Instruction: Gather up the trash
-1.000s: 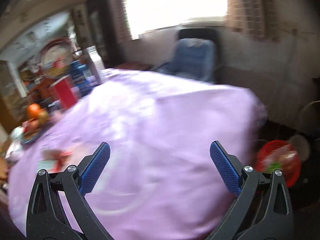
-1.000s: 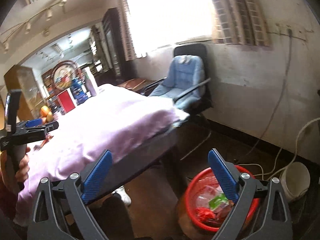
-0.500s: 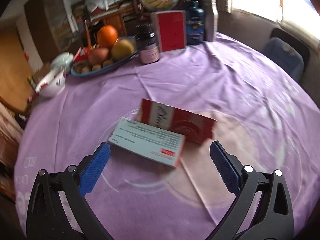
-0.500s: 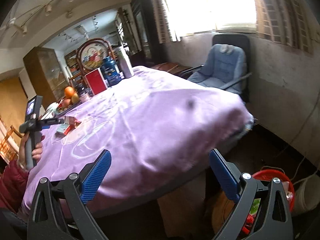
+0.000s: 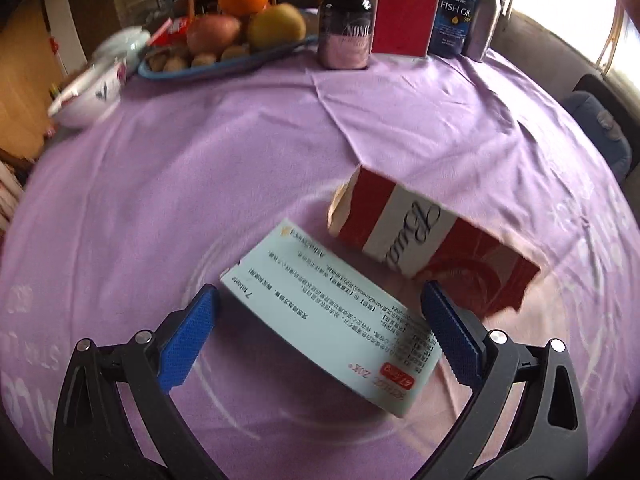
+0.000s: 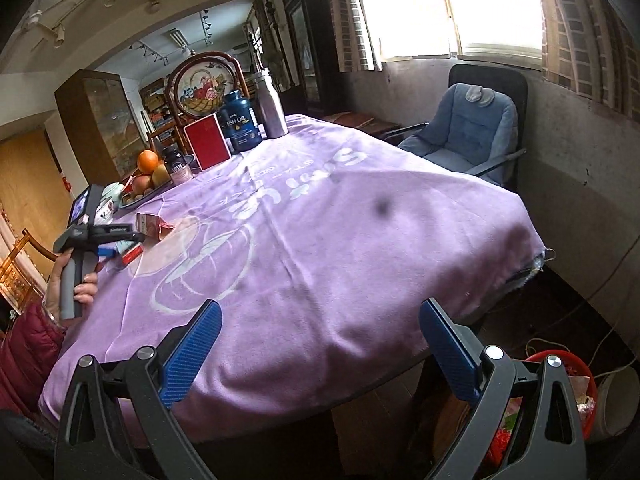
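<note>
A pale blue medicine box (image 5: 332, 312) lies flat on the purple tablecloth (image 5: 200, 184), with my left gripper (image 5: 320, 336) open and its blue pads on either side of it. Just behind lies a red and white carton (image 5: 424, 244) with a torn end. In the right wrist view the same two boxes (image 6: 144, 236) sit beside the left gripper (image 6: 120, 240) held in a hand. My right gripper (image 6: 320, 348) hangs open over the table's near edge, holding nothing. A red trash bin (image 6: 576, 384) with wrappers stands on the floor at lower right.
At the table's far side stand a blue fruit tray (image 5: 224, 60), a white bowl (image 5: 88, 92), a dark jar (image 5: 344, 28), a red box (image 5: 404, 12), a fish oil bottle (image 5: 456, 12) and a steel flask (image 5: 484, 12). A blue chair (image 6: 468, 136) stands by the window wall.
My left gripper swung from the far table edge round to the two boxes and closed in on the pale blue one. The right wrist view lifted from the red bin towards the tabletop.
</note>
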{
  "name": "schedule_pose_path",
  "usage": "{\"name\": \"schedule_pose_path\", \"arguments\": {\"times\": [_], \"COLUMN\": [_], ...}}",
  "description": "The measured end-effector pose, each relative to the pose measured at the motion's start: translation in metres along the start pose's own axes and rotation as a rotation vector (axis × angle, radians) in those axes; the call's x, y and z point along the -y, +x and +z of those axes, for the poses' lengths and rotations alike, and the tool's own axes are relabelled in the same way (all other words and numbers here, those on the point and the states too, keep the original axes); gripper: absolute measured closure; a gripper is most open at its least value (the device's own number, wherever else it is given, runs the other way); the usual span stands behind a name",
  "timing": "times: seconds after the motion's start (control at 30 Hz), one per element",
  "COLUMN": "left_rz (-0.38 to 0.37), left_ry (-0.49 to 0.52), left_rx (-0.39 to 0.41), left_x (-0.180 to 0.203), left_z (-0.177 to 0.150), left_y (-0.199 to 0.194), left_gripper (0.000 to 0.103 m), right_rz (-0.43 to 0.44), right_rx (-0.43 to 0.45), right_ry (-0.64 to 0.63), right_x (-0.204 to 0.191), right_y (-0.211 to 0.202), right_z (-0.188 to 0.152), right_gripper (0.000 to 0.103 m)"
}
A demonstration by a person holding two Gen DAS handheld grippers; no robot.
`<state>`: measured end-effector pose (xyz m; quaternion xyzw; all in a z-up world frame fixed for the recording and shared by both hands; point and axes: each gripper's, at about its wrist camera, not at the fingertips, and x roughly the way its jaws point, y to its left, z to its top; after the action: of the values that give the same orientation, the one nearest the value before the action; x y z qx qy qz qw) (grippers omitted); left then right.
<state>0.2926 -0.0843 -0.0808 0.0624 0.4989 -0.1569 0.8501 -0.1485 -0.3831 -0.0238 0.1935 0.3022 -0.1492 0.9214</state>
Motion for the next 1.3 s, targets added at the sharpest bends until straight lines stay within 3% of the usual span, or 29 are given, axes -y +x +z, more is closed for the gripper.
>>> {"name": "schedule_pose_path", "arguments": {"times": [0.2,0.3,0.37,0.57,0.83,1.1,1.13,1.17,1.2,1.23,1.27,1.3], "left_rz": [-0.008,0.058,0.046,0.050,0.059,0.059,0.059,0.060,0.060,0.060,0.060,0.060], "left_ry": [0.023,0.069,0.083,0.081,0.067,0.064,0.064,0.063,0.064,0.063,0.063,0.064], "left_rx": [-0.015,0.023,0.058,0.063,0.065,0.063,0.062,0.063,0.063,0.063,0.063,0.063], "left_x": [-0.040,-0.058,-0.063,-0.063,-0.063,-0.063,-0.063,-0.063,-0.063,-0.063,-0.063,-0.063], "left_z": [-0.036,-0.057,-0.065,-0.065,-0.065,-0.065,-0.065,-0.065,-0.064,-0.065,-0.064,-0.064], "left_y": [-0.024,-0.032,-0.037,-0.038,-0.036,-0.036,-0.036,-0.036,-0.036,-0.036,-0.036,-0.036], "left_gripper": [0.005,0.005,0.005,0.005,0.005,0.005,0.005,0.005,0.005,0.005,0.005,0.005], "right_rz": [0.087,0.152,0.195,0.302,0.286,0.260,0.261,0.261,0.270,0.278,0.292,0.306], "right_rx": [-0.020,-0.027,-0.033,-0.069,-0.180,-0.211,-0.219,-0.228,-0.251,-0.281,-0.306,-0.307], "right_ry": [-0.037,-0.112,-0.180,-0.349,-0.578,-0.618,-0.603,-0.580,-0.559,-0.544,-0.524,-0.492], "right_x": [-0.026,-0.061,-0.092,-0.176,-0.275,-0.312,-0.312,-0.310,-0.306,-0.303,-0.299,-0.291], "right_y": [0.018,0.033,0.044,0.088,0.181,0.244,0.251,0.257,0.264,0.269,0.273,0.271], "right_z": [0.015,0.027,0.036,0.064,0.075,0.082,0.083,0.084,0.085,0.085,0.085,0.088], "right_gripper": [0.006,0.006,0.006,0.006,0.006,0.008,0.011,0.026,0.050,0.063,0.071,0.073]}}
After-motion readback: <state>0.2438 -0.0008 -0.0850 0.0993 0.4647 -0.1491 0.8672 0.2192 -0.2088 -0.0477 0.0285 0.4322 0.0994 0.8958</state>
